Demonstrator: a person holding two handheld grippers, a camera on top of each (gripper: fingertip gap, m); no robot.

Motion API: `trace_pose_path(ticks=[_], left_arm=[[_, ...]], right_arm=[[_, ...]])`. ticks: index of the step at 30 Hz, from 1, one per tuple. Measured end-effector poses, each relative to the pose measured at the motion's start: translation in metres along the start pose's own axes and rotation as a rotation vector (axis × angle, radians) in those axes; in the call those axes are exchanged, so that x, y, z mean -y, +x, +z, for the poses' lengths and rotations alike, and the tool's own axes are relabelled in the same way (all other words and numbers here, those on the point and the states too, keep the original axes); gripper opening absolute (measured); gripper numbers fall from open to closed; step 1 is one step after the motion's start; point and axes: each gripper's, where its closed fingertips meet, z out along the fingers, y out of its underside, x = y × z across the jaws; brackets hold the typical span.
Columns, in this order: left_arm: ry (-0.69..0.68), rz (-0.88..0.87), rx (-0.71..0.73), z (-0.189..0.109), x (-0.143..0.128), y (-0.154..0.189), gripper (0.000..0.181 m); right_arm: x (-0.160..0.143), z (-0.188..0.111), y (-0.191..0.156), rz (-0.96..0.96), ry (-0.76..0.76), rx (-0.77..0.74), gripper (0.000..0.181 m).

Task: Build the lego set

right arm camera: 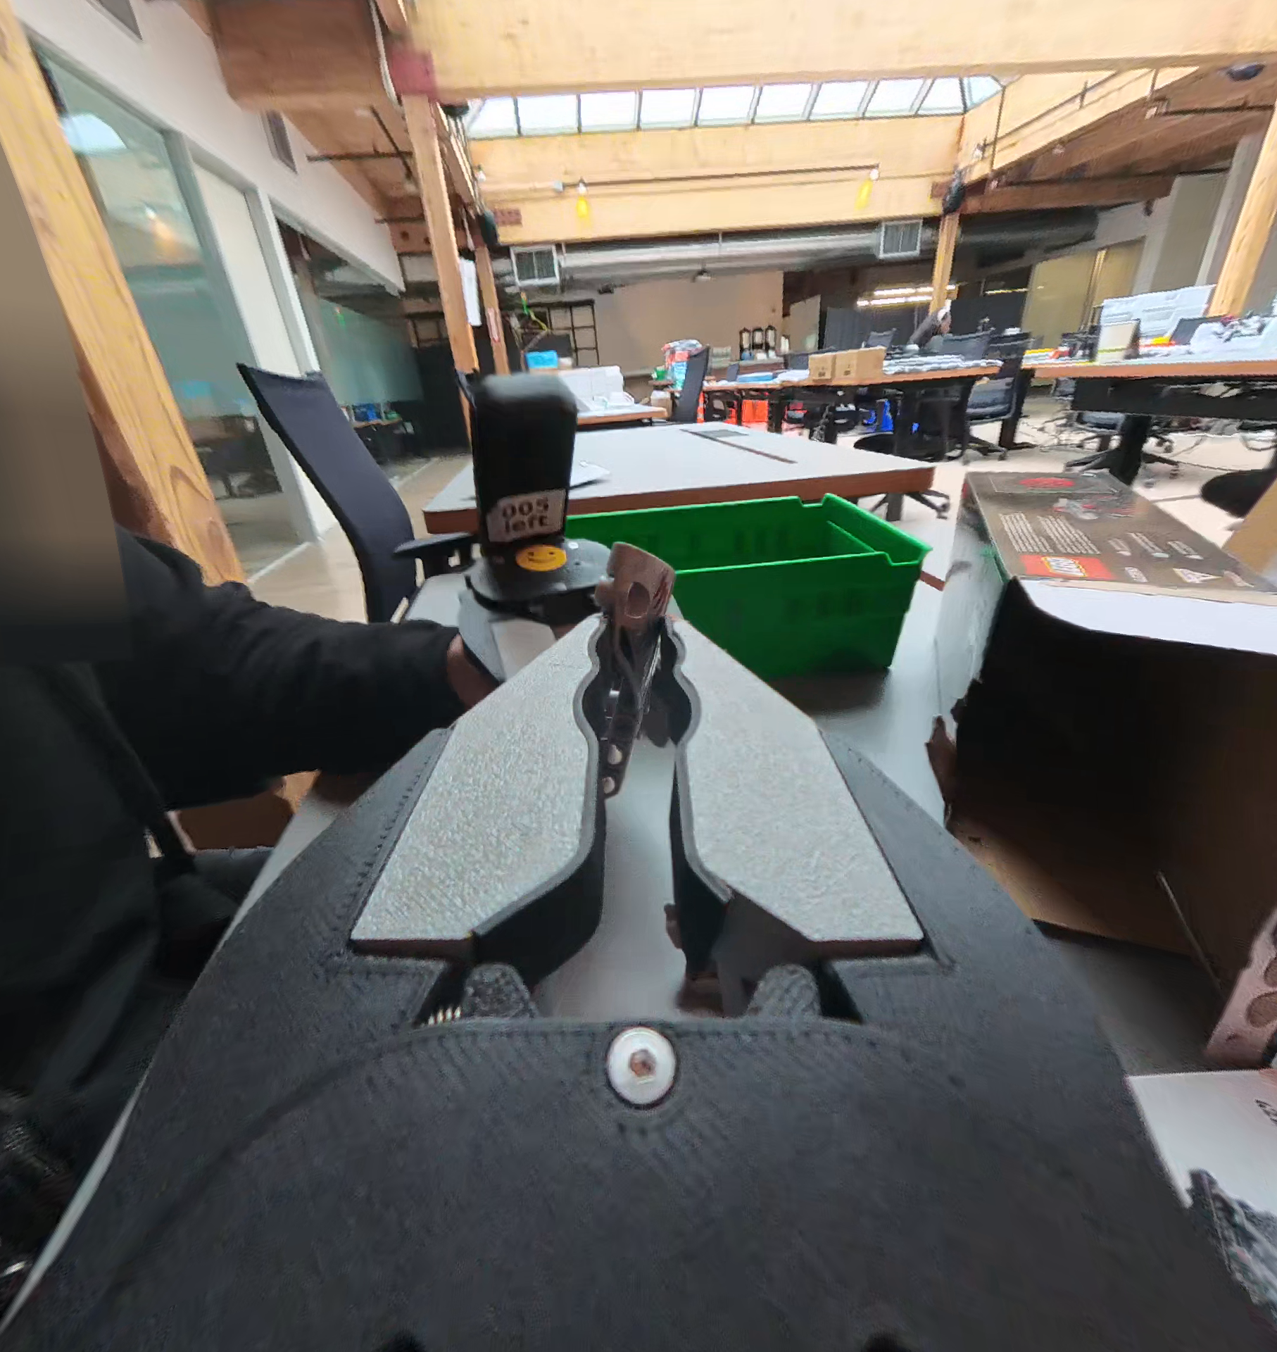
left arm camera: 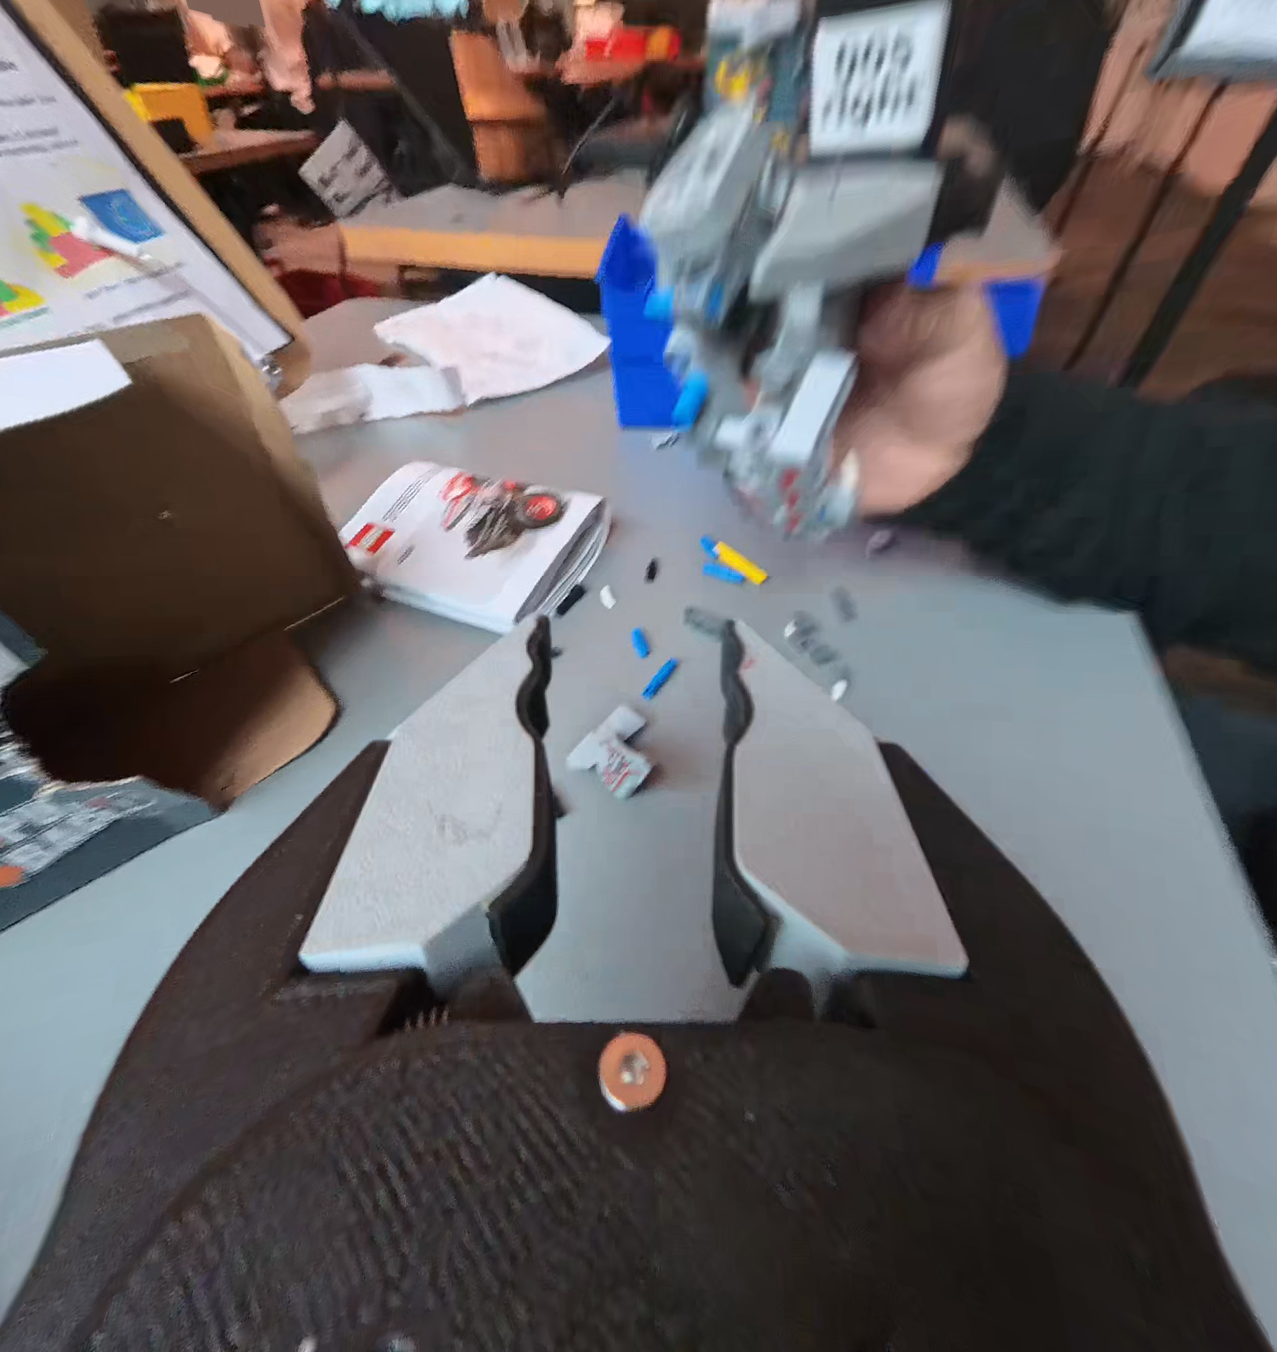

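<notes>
My left gripper [left arm camera: 634,636] is open and empty, low over the grey table [left arm camera: 987,768]. Between its fingers lie a small grey piece with red marks [left arm camera: 613,753] and two blue pins [left arm camera: 657,677]. More loose pieces lie beyond: a yellow axle [left arm camera: 741,562], black pins and grey parts [left arm camera: 815,644]. My right gripper [right arm camera: 635,636] is shut on a grey and dark lego assembly [right arm camera: 632,644] that sticks out past its tips. The assembly also shows, blurred, in the left wrist view [left arm camera: 804,432], held above the table at the right.
An instruction booklet [left arm camera: 475,541] lies left of the loose pieces. An open cardboard box [left arm camera: 145,527] stands at the left and a blue bin [left arm camera: 639,344] behind. A green bin [right arm camera: 752,585] and the lego box [right arm camera: 1118,541] stand past my right gripper. A black sleeve [right arm camera: 255,673] reaches in from the left. Across from one pair of fingers to the other is roughly 7 cm.
</notes>
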Motion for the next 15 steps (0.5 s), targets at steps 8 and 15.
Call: trace_pose_path(ticks=[8,15], left_arm=[[0.103,-0.096,-0.295,-0.004,0.014,0.037,0.043],[0.235,-0.274,-0.386,-0.017,0.035,0.031,0.038]], right_arm=[[-0.006,0.029,-0.007,-0.061,0.020,-0.001,0.008],[-0.018,0.037,-0.012,-0.039,-0.011,0.035,0.008]])
